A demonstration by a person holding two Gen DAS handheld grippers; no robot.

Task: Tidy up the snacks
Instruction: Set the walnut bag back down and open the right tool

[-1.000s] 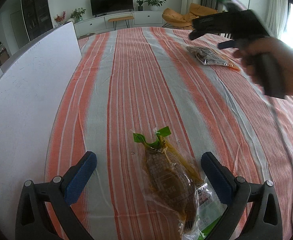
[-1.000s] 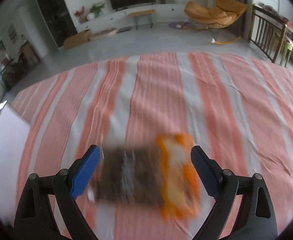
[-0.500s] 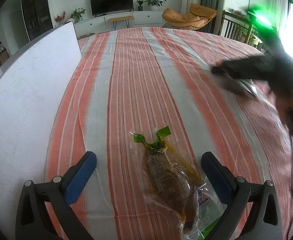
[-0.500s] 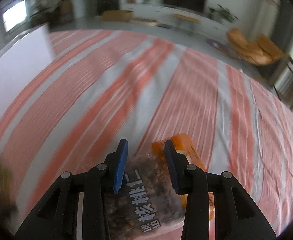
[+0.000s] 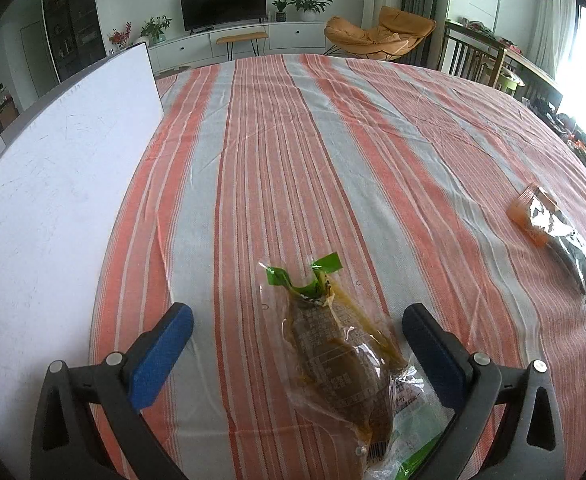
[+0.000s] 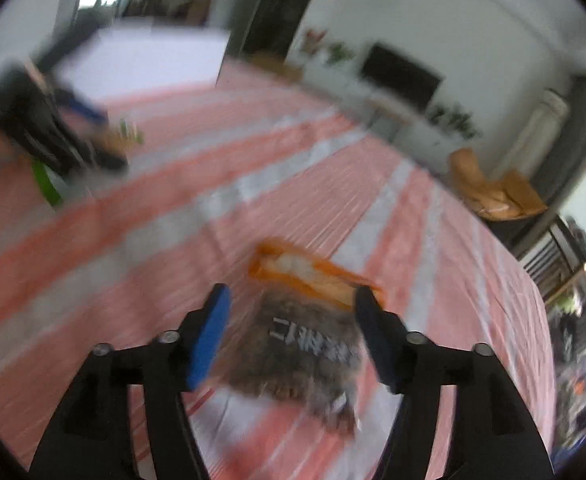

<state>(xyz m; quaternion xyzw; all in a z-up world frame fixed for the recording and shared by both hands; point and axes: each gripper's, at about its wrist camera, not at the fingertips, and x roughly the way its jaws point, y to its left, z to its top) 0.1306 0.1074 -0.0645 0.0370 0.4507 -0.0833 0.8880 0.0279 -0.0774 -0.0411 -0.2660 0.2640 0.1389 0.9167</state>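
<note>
The left claw (image 5: 297,340) stands wide, its blue pads clear of the clear plastic packet of brown pickled vegetable with green trim (image 5: 339,364) lying between them on the orange-and-grey striped worktop (image 5: 277,168). The right claw (image 6: 291,334) has just been opening; the orange-topped dark nut packet (image 6: 309,344) lies between its spread pads, contact blurred. A white board (image 5: 53,208) stands left.
</note>
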